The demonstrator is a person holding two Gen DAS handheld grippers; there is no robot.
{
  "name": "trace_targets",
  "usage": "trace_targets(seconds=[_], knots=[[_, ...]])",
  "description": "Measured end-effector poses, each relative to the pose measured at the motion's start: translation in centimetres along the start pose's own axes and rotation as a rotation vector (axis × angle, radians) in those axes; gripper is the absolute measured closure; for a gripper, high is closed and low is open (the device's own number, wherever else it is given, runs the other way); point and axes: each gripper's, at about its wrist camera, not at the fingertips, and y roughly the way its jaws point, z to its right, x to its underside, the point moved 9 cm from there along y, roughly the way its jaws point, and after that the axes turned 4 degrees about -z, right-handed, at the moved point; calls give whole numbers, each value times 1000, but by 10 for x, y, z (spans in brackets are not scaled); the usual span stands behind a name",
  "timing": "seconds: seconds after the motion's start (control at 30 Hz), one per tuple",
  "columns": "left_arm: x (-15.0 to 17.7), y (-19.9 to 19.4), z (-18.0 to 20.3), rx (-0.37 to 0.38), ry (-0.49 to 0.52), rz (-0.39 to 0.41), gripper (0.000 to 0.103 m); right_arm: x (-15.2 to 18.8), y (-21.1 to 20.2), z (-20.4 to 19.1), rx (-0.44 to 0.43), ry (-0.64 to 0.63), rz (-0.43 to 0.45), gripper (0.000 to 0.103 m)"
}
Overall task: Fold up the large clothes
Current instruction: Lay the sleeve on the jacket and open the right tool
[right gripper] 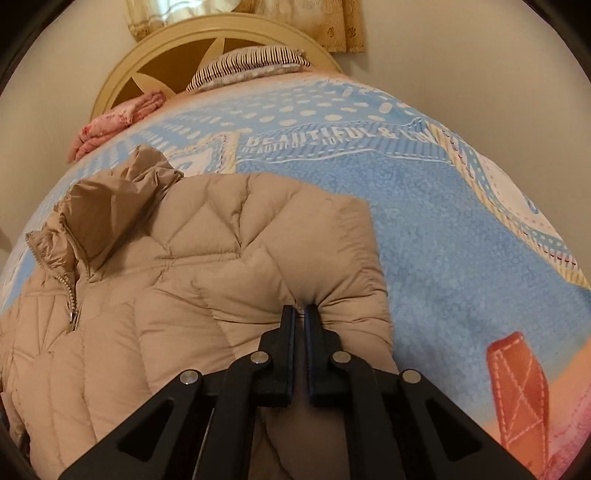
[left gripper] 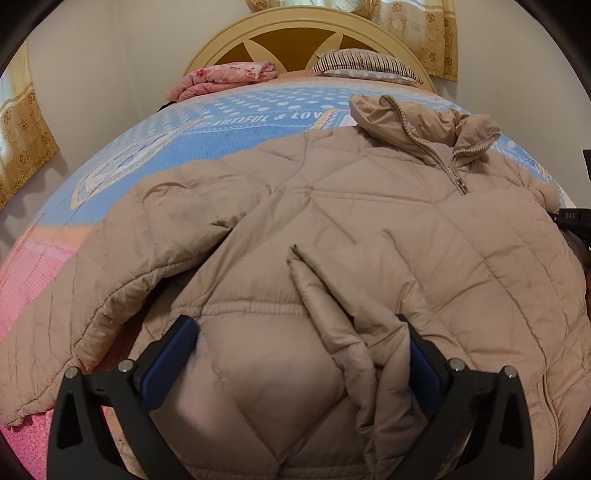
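Observation:
A beige quilted puffer jacket lies spread on the bed, front up, zipper and collar toward the headboard. Its left sleeve stretches toward the bed's near left. My left gripper is open, its blue-padded fingers straddling the hem and a raised fold of fabric. In the right wrist view the jacket fills the lower left, with the right sleeve folded over the body. My right gripper is shut on the sleeve's puckered edge.
The bed has a blue dotted blanket with pink and orange borders. A folded pink floral cloth and a striped pillow lie by the cream headboard. Curtains hang at the walls.

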Motion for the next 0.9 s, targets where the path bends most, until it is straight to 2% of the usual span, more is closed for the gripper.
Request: trace_targets(seconds=[0.13,0.23,0.3,0.37,0.47,0.57,0.63,0.77,0.9], knots=[[0,0,0,2,-5,-3,0,0,-3,0,5,-16,-19,100],[1,1,0,5,-8,-6,0,2,-33,-9,-28,-12,-22,97],[1,2,0,10,-11,-7,0,7,-69,-27,-61,-50,4,97],[1,2,-1,14,-14,-9,0,21,-95,-47,-104,-95,26,97],[1,2,-1,17,-17,-9,0,61,-115,-78,-165,-143,1,96],[1,3,-1,17,-17,-10,0,96,-105,-99,-158,-212,-33,88],[1,3,-1,18,-17,-10,0,111,-90,-102,-153,-215,-61,81],[2,3,-1,17,-17,-11,0,120,-72,-98,-183,-165,-83,80],[2,3,0,17,-17,-11,0,120,-66,-98,-183,-173,-66,80]])
